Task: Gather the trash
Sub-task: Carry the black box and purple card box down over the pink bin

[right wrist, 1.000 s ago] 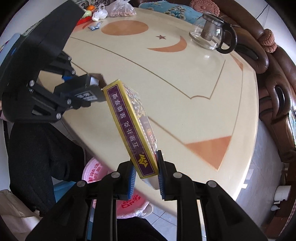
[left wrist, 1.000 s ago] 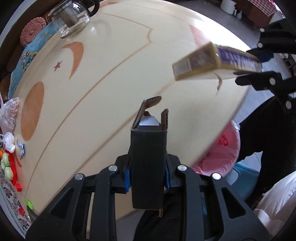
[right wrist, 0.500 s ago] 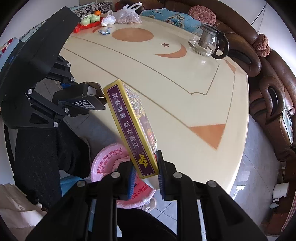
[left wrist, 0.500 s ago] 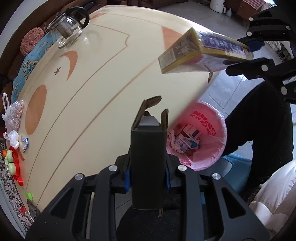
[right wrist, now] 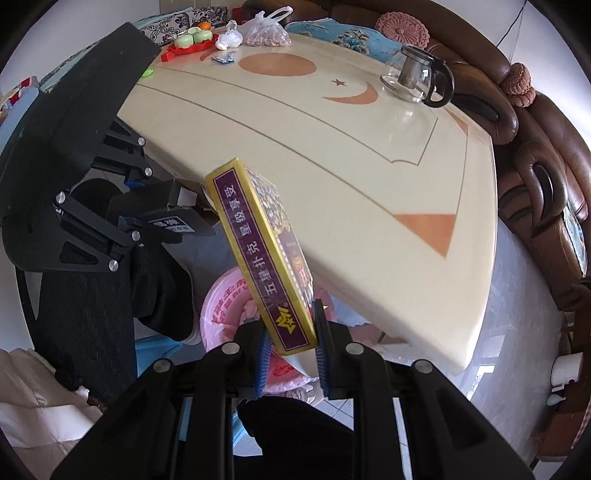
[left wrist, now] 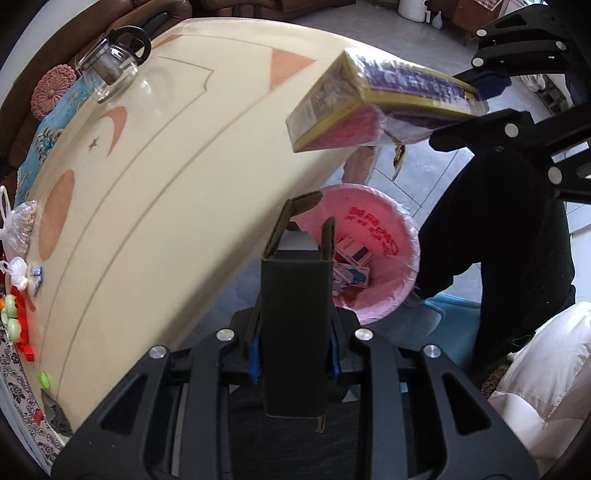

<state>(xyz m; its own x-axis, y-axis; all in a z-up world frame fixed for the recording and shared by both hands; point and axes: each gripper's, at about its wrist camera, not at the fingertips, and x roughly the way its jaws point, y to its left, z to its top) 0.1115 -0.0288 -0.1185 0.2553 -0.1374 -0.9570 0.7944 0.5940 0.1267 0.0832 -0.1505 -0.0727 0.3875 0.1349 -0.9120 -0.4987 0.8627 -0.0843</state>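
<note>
My left gripper is shut on a dark, open-topped carton, held just past the table edge above the floor. The pink-lined trash bin stands right beyond the carton's open flaps, with several small boxes inside. My right gripper is shut on a yellow and purple playing-card box, which juts up over the same bin. In the left wrist view that card box hangs high at the upper right. In the right wrist view the left gripper and its dark carton sit at the left.
The cream table carries a glass teapot, a bag of nuts and a red tray of green cups at its far end. A brown sofa runs behind. A person's dark-clothed legs and a white quilted garment flank the bin.
Both grippers have slid off the table edge toward the floor, each keeping its box. The pink bin, mostly hidden before, now lies in full view beneath them.
</note>
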